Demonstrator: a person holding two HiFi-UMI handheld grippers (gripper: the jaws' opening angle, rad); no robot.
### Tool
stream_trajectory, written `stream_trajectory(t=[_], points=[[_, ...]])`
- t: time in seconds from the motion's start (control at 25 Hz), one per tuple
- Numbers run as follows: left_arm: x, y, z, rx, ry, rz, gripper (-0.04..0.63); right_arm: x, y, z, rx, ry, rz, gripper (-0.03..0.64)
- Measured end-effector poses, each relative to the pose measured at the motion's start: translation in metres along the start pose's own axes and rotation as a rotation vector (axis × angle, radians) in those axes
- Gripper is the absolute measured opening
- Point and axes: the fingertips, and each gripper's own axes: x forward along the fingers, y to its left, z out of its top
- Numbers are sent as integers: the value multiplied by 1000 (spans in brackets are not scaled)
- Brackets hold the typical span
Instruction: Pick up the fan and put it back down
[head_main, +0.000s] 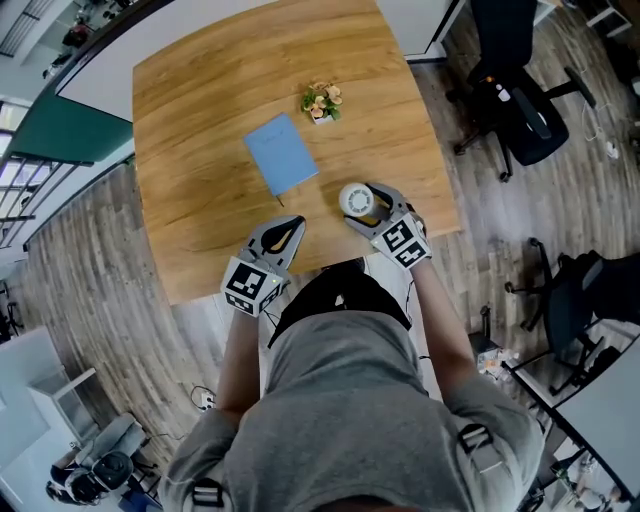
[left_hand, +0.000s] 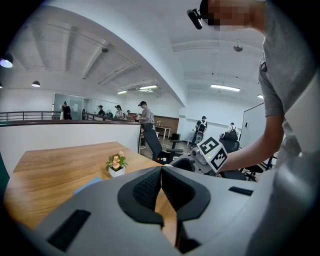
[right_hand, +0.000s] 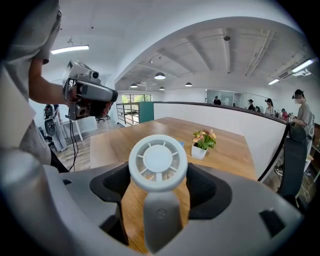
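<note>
Plastic, pale and moulded, is what the small white round-headed hand fan appears to be made of: a flat circular grille with thin radial spokes around a smooth hub, on a matte rounded handle. It likely weighs little and is stiff, though the spokes look thin enough to crack under a hard squeeze, and the smooth shell could slip. The solid rim of the head or the thick handle seems the safer place to take hold.

The fan sits near the front edge of the light-brown wood-grain table, between the jaws of the right gripper. Those jaws are drawn in on either side of the round head, the black ribbed pads seemingly pressing its rim. Whether the fan rests on the wood or hangs just clear cannot be told.

The left gripper hovers beside it, its jaws brought together at the tips with nothing between them.

Further back lie a flat pale-blue rectangular notebook and a little white pot of orange and pink flowers, well apart from the fan.
</note>
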Motion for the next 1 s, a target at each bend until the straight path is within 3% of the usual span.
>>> stream_trajectory(t=[1.0], points=[[-10,10,43,55,-64,58,20,-38,-26,72,-57,-94,-47,364]])
